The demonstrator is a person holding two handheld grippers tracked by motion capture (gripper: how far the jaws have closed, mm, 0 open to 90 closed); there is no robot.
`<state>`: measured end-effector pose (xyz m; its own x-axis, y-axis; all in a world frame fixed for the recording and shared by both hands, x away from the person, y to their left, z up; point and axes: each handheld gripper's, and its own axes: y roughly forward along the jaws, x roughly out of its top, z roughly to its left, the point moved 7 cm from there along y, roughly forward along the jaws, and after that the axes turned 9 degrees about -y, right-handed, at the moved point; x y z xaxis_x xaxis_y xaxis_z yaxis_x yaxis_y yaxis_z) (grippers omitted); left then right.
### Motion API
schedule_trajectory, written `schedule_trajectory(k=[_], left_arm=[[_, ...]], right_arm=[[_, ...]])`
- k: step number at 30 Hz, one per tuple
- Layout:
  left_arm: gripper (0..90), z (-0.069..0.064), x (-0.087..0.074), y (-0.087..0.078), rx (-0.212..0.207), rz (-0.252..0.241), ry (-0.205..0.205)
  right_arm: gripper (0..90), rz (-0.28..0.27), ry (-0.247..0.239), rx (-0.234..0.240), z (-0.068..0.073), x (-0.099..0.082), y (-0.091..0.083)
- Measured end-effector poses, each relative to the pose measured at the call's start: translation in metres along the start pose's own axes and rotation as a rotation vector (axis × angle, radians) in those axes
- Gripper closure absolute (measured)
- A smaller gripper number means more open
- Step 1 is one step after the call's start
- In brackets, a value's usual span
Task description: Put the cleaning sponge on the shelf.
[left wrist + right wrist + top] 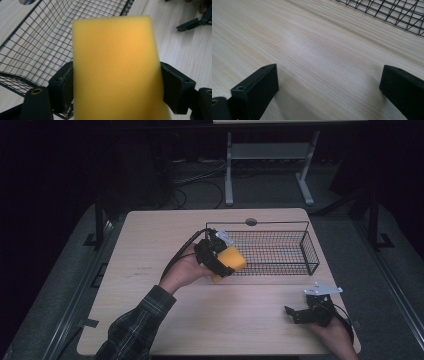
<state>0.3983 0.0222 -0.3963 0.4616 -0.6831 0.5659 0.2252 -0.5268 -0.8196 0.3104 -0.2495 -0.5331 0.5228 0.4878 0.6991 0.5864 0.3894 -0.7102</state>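
We note the right gripper (300, 312) near the table's (150, 270) front edge, jaws spread wide, empty. Farther off, the left gripper (220, 262) pinches a yellow sponge (231, 260) at the wire basket's (280, 267) left end.

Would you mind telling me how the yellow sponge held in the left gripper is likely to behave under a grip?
The yellow sponge looks like open-pored foam, so it is probably soft and light. The left gripper has its jaws pressed on both sides, and the foam's fuzzy surface should resist slipping. Its flat block shape seems unlikely to roll if set in the wire basket.
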Motion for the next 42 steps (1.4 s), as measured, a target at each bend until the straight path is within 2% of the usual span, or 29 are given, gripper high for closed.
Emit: schedule_trajectory(k=[25,34,40,42], left_arm=[[22.7,0.029,0.027,0.005,0.042,0.005,-0.024],[22.7,0.043,0.038,0.012,0.060,0.000,-0.054],[22.7,0.049,0.040,0.019,0.065,0.007,-0.065],[22.7,0.053,0.040,0.023,0.065,0.010,-0.080]], right_arm=[[1.4,0.000,0.001,0.000,0.000,0.000,0.000],[1.4,0.000,0.001,0.000,0.000,0.000,0.000],[1.4,0.001,0.001,-0.001,0.000,0.000,0.000],[1.3,0.001,0.000,-0.001,0.000,0.000,0.000]])
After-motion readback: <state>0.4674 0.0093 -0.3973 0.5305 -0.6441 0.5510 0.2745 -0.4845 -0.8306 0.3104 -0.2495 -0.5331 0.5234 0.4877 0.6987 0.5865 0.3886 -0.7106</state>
